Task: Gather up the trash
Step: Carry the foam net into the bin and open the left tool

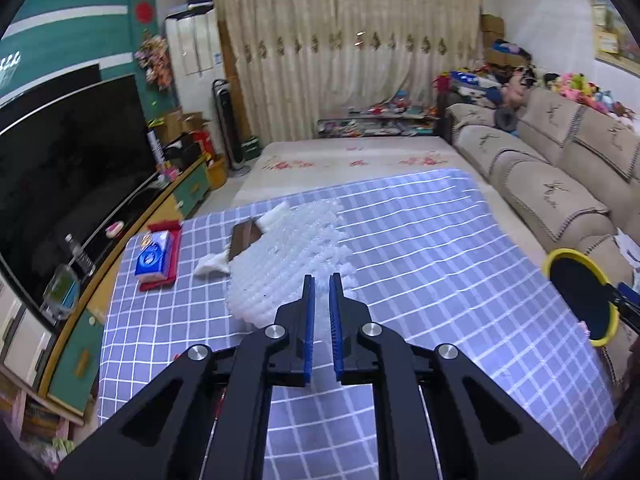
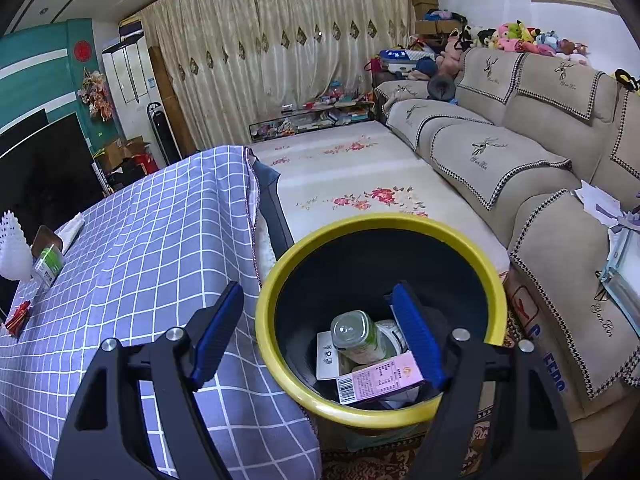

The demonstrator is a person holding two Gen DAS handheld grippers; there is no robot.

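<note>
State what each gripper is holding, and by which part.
The left gripper is pinched on the near edge of the white foam netting. The right gripper holds nothing; it is open above the yellow-rimmed trash bin.

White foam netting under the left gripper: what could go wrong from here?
The left gripper pinches only the near edge of the white foam netting, so it may slip free. The netting touches the brown tray and could drag it. The bin sits off the table edge, so a carry could drop it.
</note>
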